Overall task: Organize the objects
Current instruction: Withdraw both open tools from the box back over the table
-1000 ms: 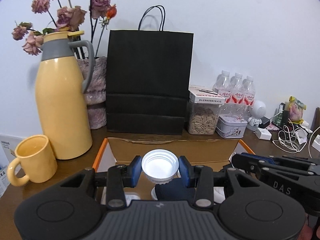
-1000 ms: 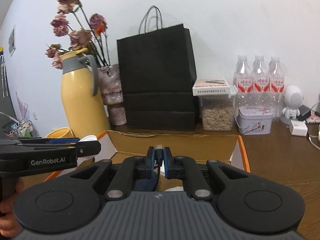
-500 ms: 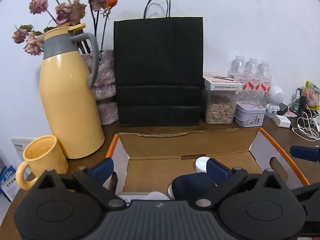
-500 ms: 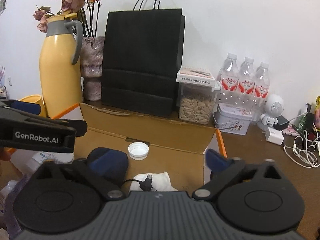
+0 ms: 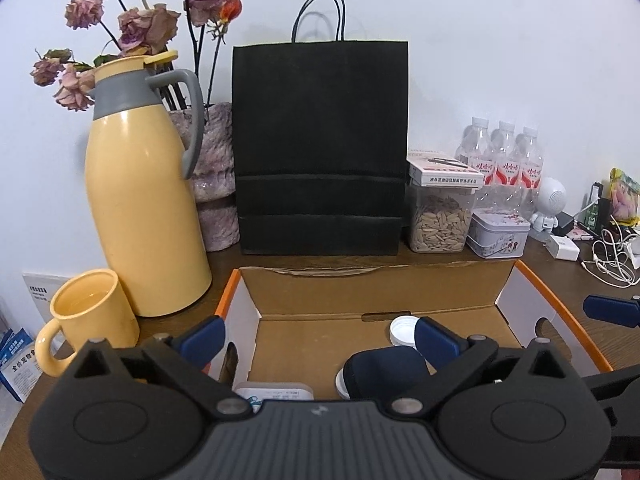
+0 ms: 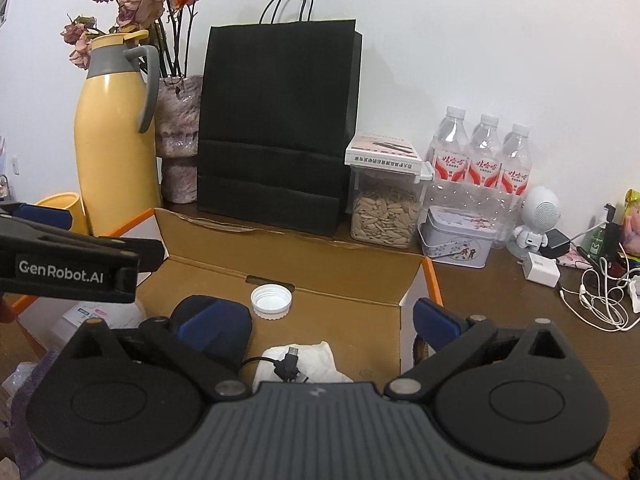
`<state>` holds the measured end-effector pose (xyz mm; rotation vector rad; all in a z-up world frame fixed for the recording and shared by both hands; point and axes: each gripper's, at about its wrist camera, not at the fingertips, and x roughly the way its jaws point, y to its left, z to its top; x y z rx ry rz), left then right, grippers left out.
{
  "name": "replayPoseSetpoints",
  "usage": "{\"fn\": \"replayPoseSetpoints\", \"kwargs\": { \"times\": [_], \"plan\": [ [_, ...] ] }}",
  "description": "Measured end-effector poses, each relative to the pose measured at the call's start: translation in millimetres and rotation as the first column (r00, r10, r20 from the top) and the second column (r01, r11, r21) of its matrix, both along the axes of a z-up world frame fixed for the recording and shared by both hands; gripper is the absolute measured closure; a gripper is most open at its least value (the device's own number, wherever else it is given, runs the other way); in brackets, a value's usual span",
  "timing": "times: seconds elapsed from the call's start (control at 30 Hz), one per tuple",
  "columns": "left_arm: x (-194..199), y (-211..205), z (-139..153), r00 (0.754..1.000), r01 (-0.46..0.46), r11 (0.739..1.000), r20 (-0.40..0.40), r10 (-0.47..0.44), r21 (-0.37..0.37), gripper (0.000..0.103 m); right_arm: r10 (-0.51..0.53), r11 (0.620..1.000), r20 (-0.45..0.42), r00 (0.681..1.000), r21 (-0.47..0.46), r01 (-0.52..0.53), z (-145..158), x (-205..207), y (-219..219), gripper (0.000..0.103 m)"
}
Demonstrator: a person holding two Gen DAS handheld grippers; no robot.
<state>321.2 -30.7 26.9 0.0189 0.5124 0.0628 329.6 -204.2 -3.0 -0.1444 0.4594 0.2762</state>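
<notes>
Both hand-held grippers hover over the open box [image 6: 224, 236], pointing slightly down. Left hand-held gripper [image 5: 318, 334] has its jaws spread wide, nothing between the pads; they have just been opening. Right hand-held gripper [image 6: 316, 322] likewise: jaws wide apart, empty, just been opening.

White cap [image 6: 271, 300] lies on the box floor, ahead of the right gripper and a bit left of its centre line; in the left view it sits just behind the right pad. Dark blue pouch [image 6: 192, 308] lies just beside the cap, under the right gripper's left finger. White tissue [image 6: 316, 354] with a black cable plug [image 6: 290, 364] on it sits right below the right gripper's nose. A white labelled pack [image 5: 274, 392] lies low in front of the left gripper, mostly hidden.

Judged step: release done, items now in the box; next is to back out and fetch another loose thing.

To do it well:
- Lift both grippers straight up before swinging away, so fingers clear the box walls and the pouch.
- Keep jaws wide so no pad snags the cable.
- Mind the other gripper, close alongside.
- Steer clear of the mug [image 5: 90, 320] and jug [image 5: 144, 208], left of the left gripper and near the box.
</notes>
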Motion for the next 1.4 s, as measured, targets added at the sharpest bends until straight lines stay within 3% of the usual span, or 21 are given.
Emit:
{"fn": "replayPoseSetpoints", "kwargs": {
  "times": [0.37,0.7,1.4],
  "plan": [
    [-36.6,0.8,9.3,0.999,0.013,1.000,0.031,-0.013,-0.004,0.002,0.008,1.000,0.038,0.999,-0.013,-0.008,8.8,-35.0,-0.8,0.000],
    [-81.6,5.5,7.5,0.999,0.035,0.999,0.022,-0.035,0.012,0.002,0.057,0.997,0.012,0.998,-0.055,-0.056,-3.4,-85.0,9.0,0.000],
    [-165.6,42.8,-39.2,0.994,0.012,1.000,-0.111,-0.013,-0.006,0.002,0.067,0.997,-0.104,0.992,-0.025,-0.070,-37.4,-167.4,1.6,0.000]
  ]
}}
